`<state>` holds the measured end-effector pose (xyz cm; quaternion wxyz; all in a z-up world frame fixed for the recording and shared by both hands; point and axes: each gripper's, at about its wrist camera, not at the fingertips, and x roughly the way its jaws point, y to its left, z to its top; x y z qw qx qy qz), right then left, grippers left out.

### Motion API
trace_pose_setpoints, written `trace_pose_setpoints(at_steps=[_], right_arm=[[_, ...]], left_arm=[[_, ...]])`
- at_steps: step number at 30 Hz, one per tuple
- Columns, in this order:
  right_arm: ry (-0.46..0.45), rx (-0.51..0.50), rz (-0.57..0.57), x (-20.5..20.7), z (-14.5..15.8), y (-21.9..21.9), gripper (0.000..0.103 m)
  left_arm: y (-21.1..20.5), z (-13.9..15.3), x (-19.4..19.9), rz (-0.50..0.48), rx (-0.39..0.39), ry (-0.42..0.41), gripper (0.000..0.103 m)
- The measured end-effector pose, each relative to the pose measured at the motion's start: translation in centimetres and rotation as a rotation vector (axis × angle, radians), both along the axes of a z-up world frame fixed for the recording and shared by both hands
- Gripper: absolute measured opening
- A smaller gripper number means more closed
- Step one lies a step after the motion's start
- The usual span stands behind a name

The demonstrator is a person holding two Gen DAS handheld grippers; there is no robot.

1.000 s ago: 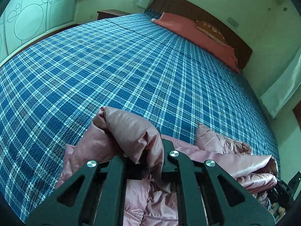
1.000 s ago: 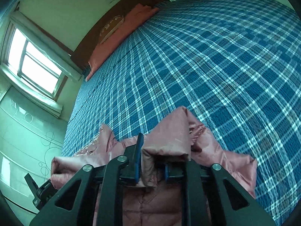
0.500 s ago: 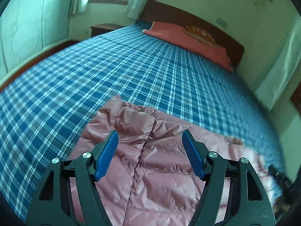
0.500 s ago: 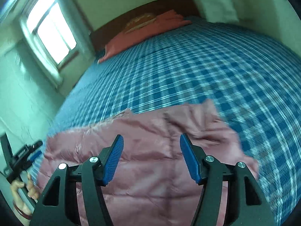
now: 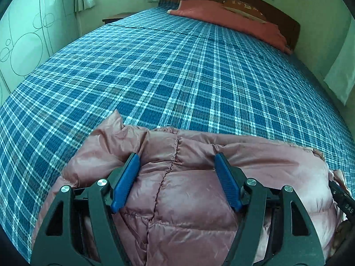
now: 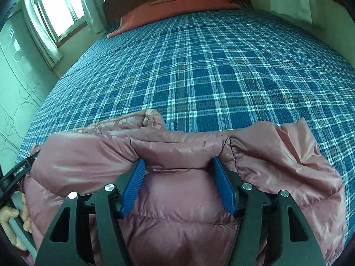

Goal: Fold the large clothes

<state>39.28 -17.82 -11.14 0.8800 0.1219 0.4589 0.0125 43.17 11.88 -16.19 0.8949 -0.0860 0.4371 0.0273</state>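
The big bed (image 5: 177, 71) in blue plaid fills both views, with the pink puffer jacket (image 5: 188, 199) lying folded at its near edge, long side running left to right across the cameras. The left view shows a stitched seam running away from the camera and a corner poking up at far left, while the right view alone shows a window (image 6: 55, 11) and a loose flap spilling off to the right. Left gripper (image 5: 177, 186) and right gripper (image 6: 177, 186) both hang with blue pads spread wide above the jacket, pinching nothing.
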Motion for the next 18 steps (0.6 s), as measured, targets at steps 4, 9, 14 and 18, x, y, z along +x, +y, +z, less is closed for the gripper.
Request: trace_pose_setpoints(at_steps=[4, 9, 14, 18], right_arm=[[-0.009, 0.02, -0.081, -0.5, 0.2, -2.5, 0.061], [0.005, 0.058, -0.091, 0.2, -1.0, -3.6, 0.063], [-0.028, 0.055, -0.114, -2.5, 1.8, -5.6, 0.063], [-0.069, 0.032, -0.147, -8.2, 4.3, -9.3, 0.063]], left_arm=[[1.5, 0.8, -1.0, 0.02, -0.098, -0.031, 0.07], [1.4, -0.8, 0.7, 0.003, -0.088, 0.027, 0.072], [3.5, 1.5, -1.2, 0.017, -0.152, 0.001, 0.072], [7.2, 3.8, -5.0, 0.072, -0.217, -0.054, 0.072]])
